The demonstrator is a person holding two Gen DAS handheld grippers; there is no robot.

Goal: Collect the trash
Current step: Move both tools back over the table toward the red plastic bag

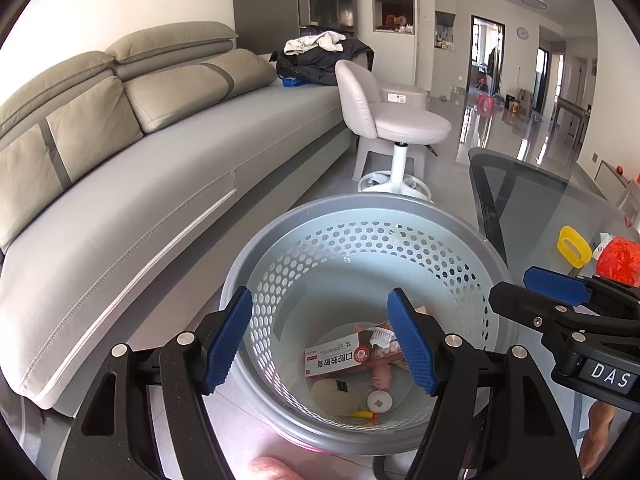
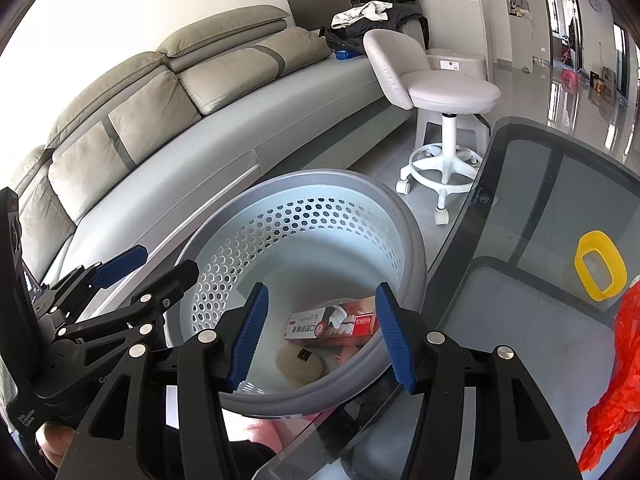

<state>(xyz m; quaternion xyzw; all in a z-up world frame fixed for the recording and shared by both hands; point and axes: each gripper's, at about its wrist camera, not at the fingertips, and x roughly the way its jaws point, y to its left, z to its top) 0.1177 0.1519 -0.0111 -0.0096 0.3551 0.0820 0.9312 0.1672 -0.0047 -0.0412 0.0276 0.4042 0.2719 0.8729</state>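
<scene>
A grey perforated trash bin (image 1: 360, 204) (image 2: 320, 178) stands on the floor between the sofa and a glass table. In it lie a red-and-white toothpaste box (image 1: 344, 354) (image 2: 320, 326), a beige round pad (image 1: 332, 394) (image 2: 298, 364), a white cap (image 1: 380, 402) and small bits. My left gripper (image 1: 320, 296) (image 2: 148, 270) hangs open over the bin with nothing between its blue pads. My right gripper (image 2: 322, 292) (image 1: 540, 296) is beside it, open and empty, over the bin's table-side rim. On the table rest a red plastic bag (image 1: 618, 260) (image 2: 616, 380) and a yellow ring (image 1: 574, 246) (image 2: 600, 266).
A long grey sofa (image 1: 160, 180) runs along the left, with clothes piled at its far end. A white swivel stool (image 1: 400, 120) (image 2: 448, 88) stands behind the bin. The glass table (image 1: 540, 200) (image 2: 540, 320) edge lies close to the bin's right side.
</scene>
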